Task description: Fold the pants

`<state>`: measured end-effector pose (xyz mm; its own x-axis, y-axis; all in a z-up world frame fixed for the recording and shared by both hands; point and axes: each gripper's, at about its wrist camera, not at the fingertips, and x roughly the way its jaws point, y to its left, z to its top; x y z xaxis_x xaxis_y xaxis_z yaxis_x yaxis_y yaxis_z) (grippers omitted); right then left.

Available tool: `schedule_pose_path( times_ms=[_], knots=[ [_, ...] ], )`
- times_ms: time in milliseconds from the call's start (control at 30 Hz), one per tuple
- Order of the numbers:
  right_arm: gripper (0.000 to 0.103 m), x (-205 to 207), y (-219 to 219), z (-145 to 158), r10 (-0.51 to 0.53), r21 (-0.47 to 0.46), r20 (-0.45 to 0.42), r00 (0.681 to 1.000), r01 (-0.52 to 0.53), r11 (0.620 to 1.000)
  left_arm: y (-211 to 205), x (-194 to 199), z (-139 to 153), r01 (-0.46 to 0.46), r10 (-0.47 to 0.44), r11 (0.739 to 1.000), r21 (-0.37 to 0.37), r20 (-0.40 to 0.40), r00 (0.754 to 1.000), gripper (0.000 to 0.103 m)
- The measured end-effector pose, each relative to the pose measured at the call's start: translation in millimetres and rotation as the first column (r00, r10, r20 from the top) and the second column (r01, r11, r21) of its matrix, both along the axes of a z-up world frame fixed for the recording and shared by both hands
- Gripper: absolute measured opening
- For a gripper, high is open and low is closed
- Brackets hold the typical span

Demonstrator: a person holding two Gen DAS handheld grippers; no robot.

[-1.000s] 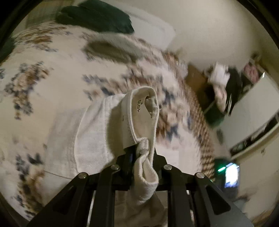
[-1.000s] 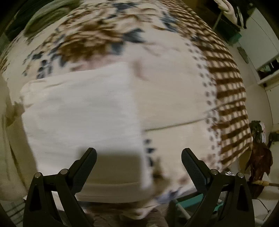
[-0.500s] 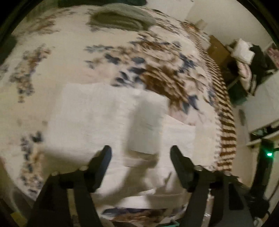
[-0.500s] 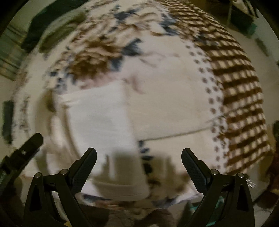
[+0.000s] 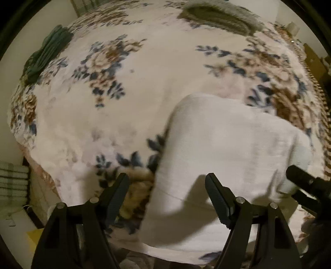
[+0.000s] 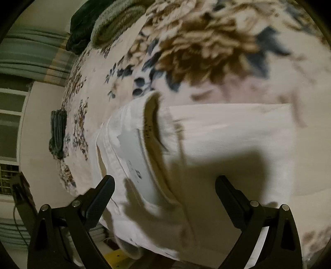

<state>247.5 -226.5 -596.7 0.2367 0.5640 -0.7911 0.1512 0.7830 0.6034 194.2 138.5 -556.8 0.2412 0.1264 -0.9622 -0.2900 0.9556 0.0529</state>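
Note:
White pants (image 5: 223, 144) lie folded on a floral bedspread (image 5: 128, 87) near the bed's front edge. In the right wrist view the pants (image 6: 227, 140) show the waistband (image 6: 153, 132) turned up on the left side of the pile. My left gripper (image 5: 167, 186) is open and empty, hovering above the pants' left edge. My right gripper (image 6: 165, 190) is open and empty, just above the waistband end. The tip of the right gripper (image 5: 306, 182) shows at the right of the left wrist view.
A green folded cloth (image 5: 47, 55) lies at the bed's far left. A grey-olive folded garment (image 5: 219, 16) and a dark green one (image 6: 86, 20) lie at the far side. The bed edge drops off close below both grippers.
My left gripper let go of the pants' waistband, opened and swung left. The pants now lie flat on the bed. My right gripper stayed open and moved toward the waistband end.

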Motion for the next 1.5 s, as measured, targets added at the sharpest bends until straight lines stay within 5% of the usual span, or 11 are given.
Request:
schedule_pose_path(
  times_ms=[33,67,167,267,400,600,900,1033,1167,1367,1500],
  knots=[
    [0.077,2,6,-2,0.0,0.0,0.007,1.0,0.0,1.0,3,0,-1,-0.005,0.005,1.0,0.002,-0.006,1.0,0.075],
    [0.041,3,11,-2,0.009,-0.011,0.018,1.0,-0.009,1.0,5,-1,-2,-0.009,0.009,1.0,0.008,-0.006,1.0,0.075],
    [0.016,2,31,6,0.065,-0.128,0.049,0.997,-0.058,0.99,7,-2,-2,-0.007,0.007,1.0,0.019,-0.007,1.0,0.075],
    [0.014,-7,33,24,0.073,-0.179,0.103,0.992,-0.054,0.982,7,-1,0,-0.009,0.009,1.0,0.009,-0.01,1.0,0.075],
    [0.014,-23,14,54,0.038,-0.231,0.15,0.988,-0.002,0.973,5,0,10,-0.008,0.009,0.999,-0.035,0.011,1.0,0.075],
    [0.014,-59,-70,77,-0.118,-0.26,0.129,0.985,0.148,0.954,-7,4,18,-0.002,0.006,0.992,-0.13,0.033,0.999,0.075],
    [0.015,-89,-164,30,-0.268,-0.291,0.016,0.963,0.261,0.92,-46,16,0,0.05,-0.047,0.974,-0.222,0.019,0.999,0.075],
    [0.049,-76,-175,-3,-0.241,-0.257,-0.072,0.968,0.216,0.942,-57,20,-10,0.075,-0.075,0.961,-0.267,0.01,0.997,0.075],
    [0.077,-92,-192,0,-0.283,-0.188,-0.079,0.956,0.265,0.946,-68,19,-18,0.109,-0.112,0.929,-0.354,0.012,0.994,0.075],
    [0.087,-146,-191,-18,-0.352,-0.016,-0.162,0.922,0.354,0.935,-84,17,-40,0.158,-0.181,0.914,-0.373,-0.027,0.983,0.075],
    [0.087,-161,-180,-44,-0.386,0.082,-0.236,0.892,0.415,0.906,-76,18,-53,0.14,-0.171,0.902,-0.408,-0.04,0.984,0.087]
  ],
)
